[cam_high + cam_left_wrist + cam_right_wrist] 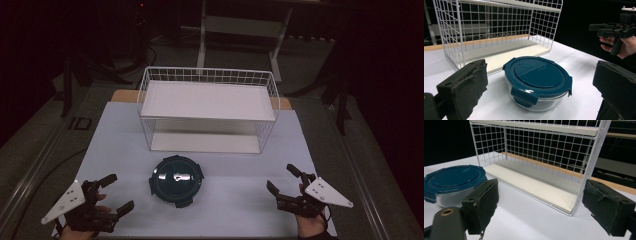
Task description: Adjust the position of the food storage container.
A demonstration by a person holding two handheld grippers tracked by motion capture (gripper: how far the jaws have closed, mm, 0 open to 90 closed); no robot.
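both grippers idle, nothing held. left gripper (114, 198) has jaws spread wide; right gripper (284, 182) the same. round glass container (537, 83) with a dark teal clip lid (537, 73) sits on the table (240, 210), centred ahead between the left jaws, and off past the right gripper's left-hand jaw. wire rack (207, 107) stands beyond it, both shelves bare. judgement: glass is rigid, heavy-ish, slick and breakable; wall is curved, so pinch across the lid rim at the clip tabs, or cradle it from both sides.
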